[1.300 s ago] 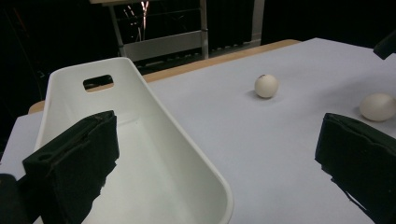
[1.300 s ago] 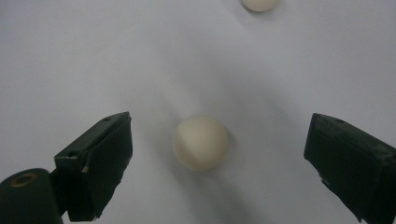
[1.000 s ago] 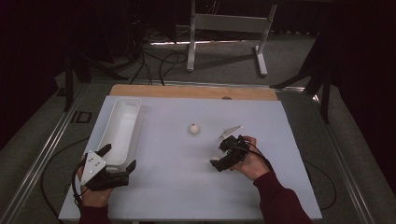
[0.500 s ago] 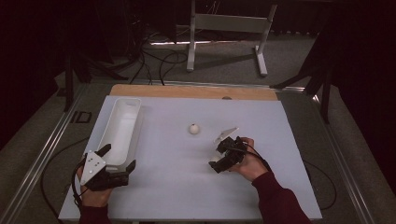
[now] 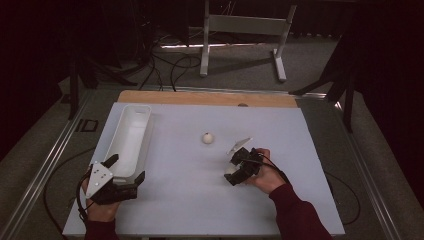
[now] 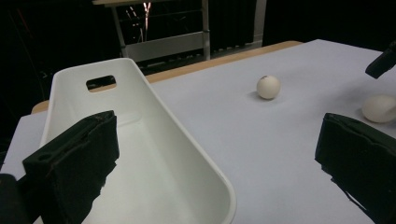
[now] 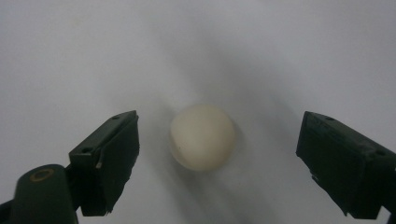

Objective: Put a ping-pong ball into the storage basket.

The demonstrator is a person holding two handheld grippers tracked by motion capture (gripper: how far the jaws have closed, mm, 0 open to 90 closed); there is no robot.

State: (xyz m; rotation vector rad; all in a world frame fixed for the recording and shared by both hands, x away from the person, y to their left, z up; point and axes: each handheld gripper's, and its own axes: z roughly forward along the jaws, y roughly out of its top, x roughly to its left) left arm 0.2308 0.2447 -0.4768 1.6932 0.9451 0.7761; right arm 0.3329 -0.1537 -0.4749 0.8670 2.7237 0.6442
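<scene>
White table (image 5: 190,200): round ball (image 7: 202,136), axisless.

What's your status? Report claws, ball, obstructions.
Right claw open, closing around near ball, no contact yet. Left claw open beside white bin. Second ball apart. Nothing blocking.

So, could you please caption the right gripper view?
Right tool closing around a white ball on the table, pads not touching.

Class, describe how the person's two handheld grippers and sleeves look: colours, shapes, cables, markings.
Both are black two-jaw tools with blocky pads. The left gripper carries a grey three-cornered plate dotted with dark marks and trails a black cable. The right gripper has a pale plate and a thin cable. Sleeves are dark red.
</scene>
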